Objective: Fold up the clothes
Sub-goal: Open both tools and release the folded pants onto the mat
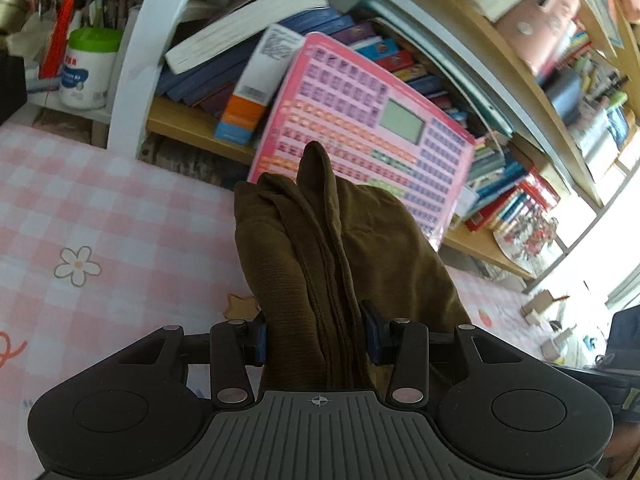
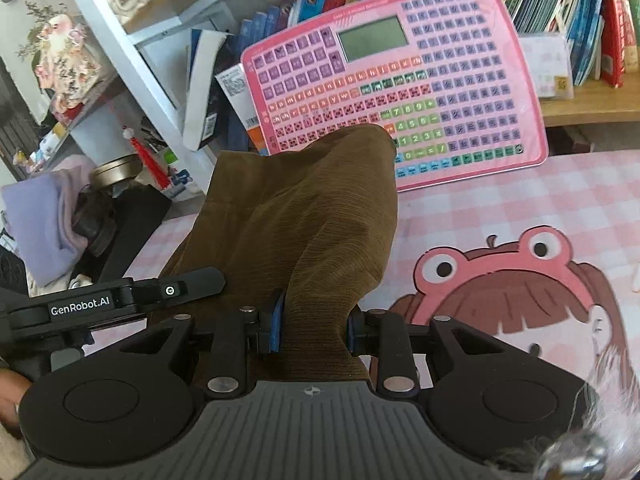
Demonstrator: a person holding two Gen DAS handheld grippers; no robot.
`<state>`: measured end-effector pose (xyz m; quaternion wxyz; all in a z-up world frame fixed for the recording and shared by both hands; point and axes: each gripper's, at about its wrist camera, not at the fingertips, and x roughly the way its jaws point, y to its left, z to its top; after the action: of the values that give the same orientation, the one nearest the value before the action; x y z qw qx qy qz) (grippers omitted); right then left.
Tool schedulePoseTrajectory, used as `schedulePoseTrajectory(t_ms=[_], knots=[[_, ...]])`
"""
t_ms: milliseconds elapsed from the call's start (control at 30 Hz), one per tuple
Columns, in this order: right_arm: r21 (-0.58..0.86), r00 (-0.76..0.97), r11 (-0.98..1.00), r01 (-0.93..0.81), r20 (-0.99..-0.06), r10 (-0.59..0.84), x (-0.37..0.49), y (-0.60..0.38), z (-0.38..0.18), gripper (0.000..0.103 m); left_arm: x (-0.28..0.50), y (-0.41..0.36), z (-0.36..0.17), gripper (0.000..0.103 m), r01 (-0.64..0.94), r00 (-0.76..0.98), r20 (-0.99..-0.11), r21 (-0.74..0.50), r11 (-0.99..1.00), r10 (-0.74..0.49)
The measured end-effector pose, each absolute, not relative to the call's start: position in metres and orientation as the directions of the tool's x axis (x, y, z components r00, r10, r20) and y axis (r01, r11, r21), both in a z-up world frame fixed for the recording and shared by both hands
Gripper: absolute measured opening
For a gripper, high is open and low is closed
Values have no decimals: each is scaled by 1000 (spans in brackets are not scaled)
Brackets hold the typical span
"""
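Note:
An olive-brown ribbed garment (image 1: 320, 248) is bunched up and held above the pink checked tablecloth (image 1: 100, 216). My left gripper (image 1: 318, 338) is shut on a thick fold of it, with the cloth standing up between the blue pads. My right gripper (image 2: 314, 328) is shut on another part of the same garment (image 2: 304, 216), which drapes up and forward over the jaws. The left gripper's black body (image 2: 100, 304) shows at the left of the right wrist view, close beside the cloth.
A pink toy keyboard tablet (image 2: 404, 88) leans against a wooden bookshelf (image 1: 192, 124) packed with books just behind the table. A white tub (image 1: 90, 68) and a pen holder stand at the far left. A cartoon girl print (image 2: 512, 292) covers the tablecloth on the right.

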<state>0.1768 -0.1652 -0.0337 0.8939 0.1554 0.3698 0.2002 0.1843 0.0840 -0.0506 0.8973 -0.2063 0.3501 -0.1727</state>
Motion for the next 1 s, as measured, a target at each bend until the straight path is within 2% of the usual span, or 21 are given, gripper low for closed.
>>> schedulePoseTrajectory(t_ms=[167,267,333,467,567,1000], knots=[[416,650,877,-240,-602,464,192,-158,-48,26,204,95,-68,42,165,692,-549,-511,843,-469],[394,643,890,-231,-624,443,199,-154,-58,30,214,100,-83,44,155,668,-572,-520,840,-477],[368,654,904,-217,-632,414,199,-152,-64,42,216,103,-91,49,147,663,-578,-523,839,-476],[360,680,914,-189,-623,386,195,-156,-67,50,217,107,-98,59,135,660,-588,-519,844,-467],[328,693,928,-174,-629,352,191,-155,-62,58,216,108,-95,65,129,667,-595,-501,856,-449],[177,775,979,-105,-602,192,131,-158,-31,69,160,103,-51,76,141,759,-558,-363,921,-336]])
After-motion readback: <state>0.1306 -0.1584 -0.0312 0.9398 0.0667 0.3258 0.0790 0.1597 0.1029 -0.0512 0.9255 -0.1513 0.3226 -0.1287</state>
